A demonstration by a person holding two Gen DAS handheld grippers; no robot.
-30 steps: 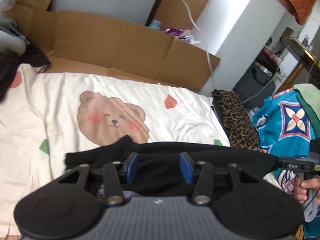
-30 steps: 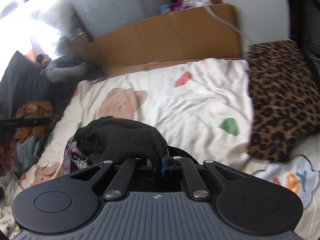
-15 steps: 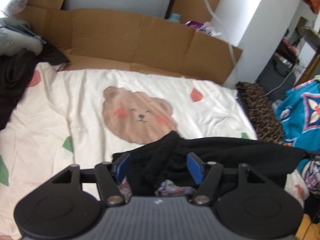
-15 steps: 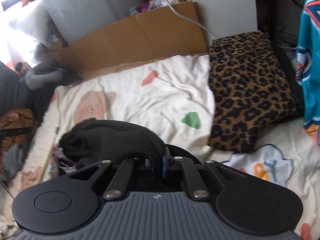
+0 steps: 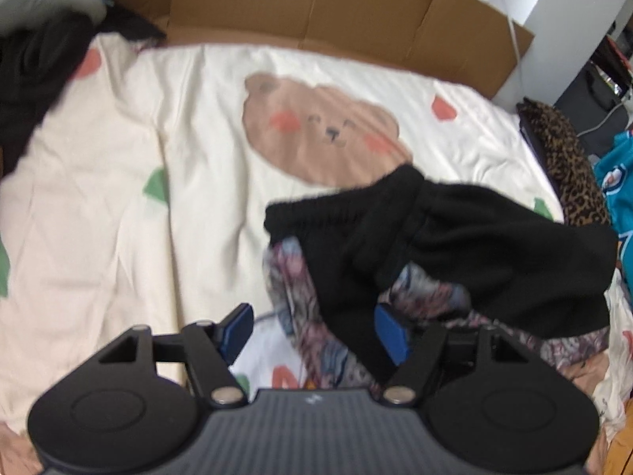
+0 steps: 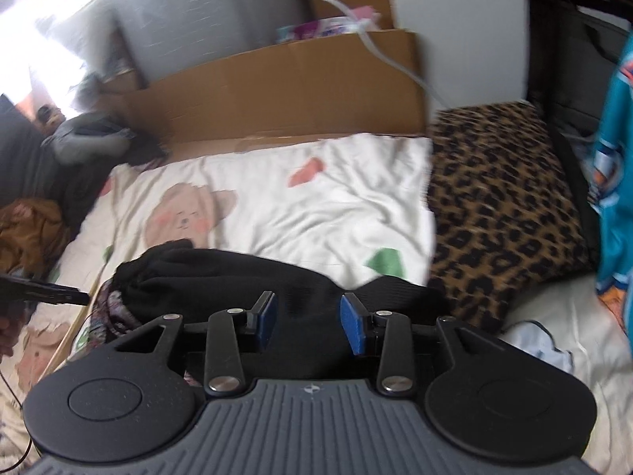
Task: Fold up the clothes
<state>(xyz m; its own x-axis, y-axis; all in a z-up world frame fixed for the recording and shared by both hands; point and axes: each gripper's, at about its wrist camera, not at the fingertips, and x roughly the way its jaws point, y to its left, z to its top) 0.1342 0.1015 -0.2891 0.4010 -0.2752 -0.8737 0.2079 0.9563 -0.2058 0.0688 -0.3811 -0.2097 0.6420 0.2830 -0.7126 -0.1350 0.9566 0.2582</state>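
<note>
- right now, nearest to me, the left gripper (image 5: 312, 326) hangs low over the near edge of the bed, its blue pads spread wide and clamping nothing; the garment only drapes between and across them.
- likewise the right gripper (image 6: 307, 320) hovers just above the cloth with its pads apart, nothing pinched between them.
- just past both tools lies the black garment (image 5: 455, 245), a bunched knit heap on the bear-print sheet (image 5: 118, 198), its ribbed edge rumpled and a patterned lining (image 5: 292, 289) poking out underneath at the left.
- trouble could come from that heap: it looks uneven and doubled on itself, so any crease laid over it would probably trap a lump and come out crooked.
- another risk, i'd say, is a pad catching only the outer black layer, or only the lining, and dragging the layers apart.
- a low grab might also pinch the sheet along with the cloth, since the sheet is loose and wrinkled right there.
- whether this is a bundle just set down mid-fold or one waiting to be spread flat, i can't tell from how it lies.
- farther right, the leopard-print cushion (image 6: 502, 206) sits close to the garment's end, so a sweep that way could snag on it.
- further off, the cardboard panels (image 5: 316, 0) stand along the far side of the bed, and dark clothes (image 5: 27, 67) are piled at the left corner, well clear of the grippers.
</note>
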